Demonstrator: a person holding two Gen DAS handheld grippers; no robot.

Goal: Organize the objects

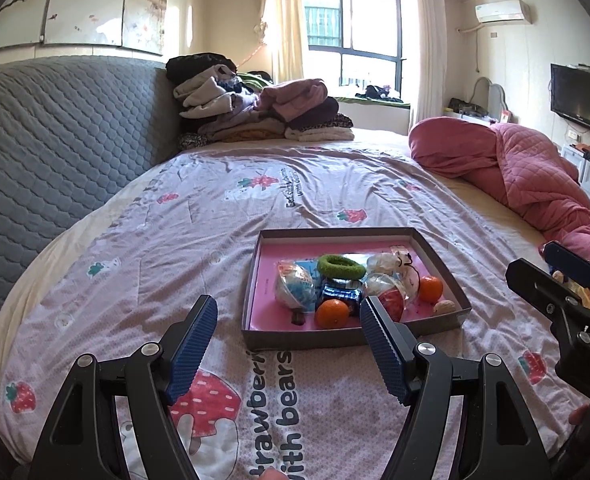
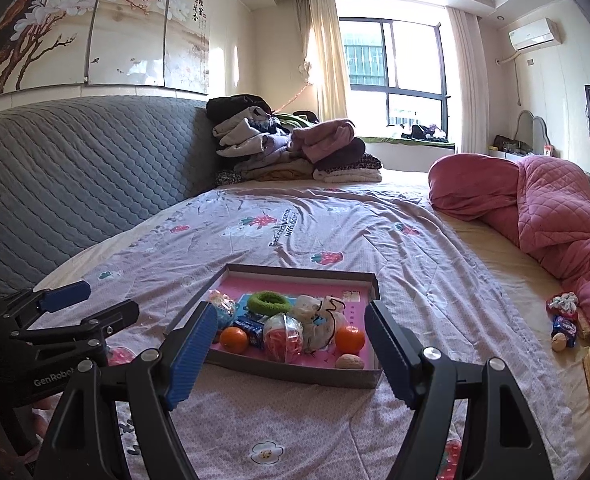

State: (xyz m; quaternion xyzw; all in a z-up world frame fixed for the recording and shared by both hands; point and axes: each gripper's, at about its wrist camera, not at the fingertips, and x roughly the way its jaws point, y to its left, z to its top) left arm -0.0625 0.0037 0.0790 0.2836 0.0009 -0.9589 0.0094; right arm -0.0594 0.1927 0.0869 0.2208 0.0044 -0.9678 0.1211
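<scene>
Most of the sorting looks done. Shallow grey cardboard box with a pink floor [image 2: 371, 378] sitting on the strawberry-print lilac bedspread [image 2: 335, 220], already loaded. Inside, from left to right: a clear plastic ball with blue filling [image 1: 295, 286]; an orange tangerine [image 2: 234, 340] at the near left; a fuzzy green hair ring [image 2: 267, 302] toward the back; a blue foil snack packet [image 2: 251, 330]; a clear ball with red and orange bands inside [image 2: 283, 338]; a crumpled clear bag with a black cord [image 2: 319, 316]; a second tangerine [image 2: 349, 339]; a pale walnut [image 2: 349, 361] in the near right corner.

Still loose, by the look of it: a small pile of wrapped snacks and a nut [image 2: 565, 326] far right on the cream sheet, touching the rumpled pink quilted blanket [image 2: 555, 208]; also something pink, half hidden beneath the left gripper [image 2: 95, 300] in the right wrist view.

Left gripper jaws wide apart, holding nothing. Right gripper [image 2: 291, 344] jaws likewise apart and empty, framing the box.

Nothing blocking the reach to the right-hand pile except the blanket's edge crowding it. Folded clothes stack [image 2: 287, 152] well back, out of the way.
</scene>
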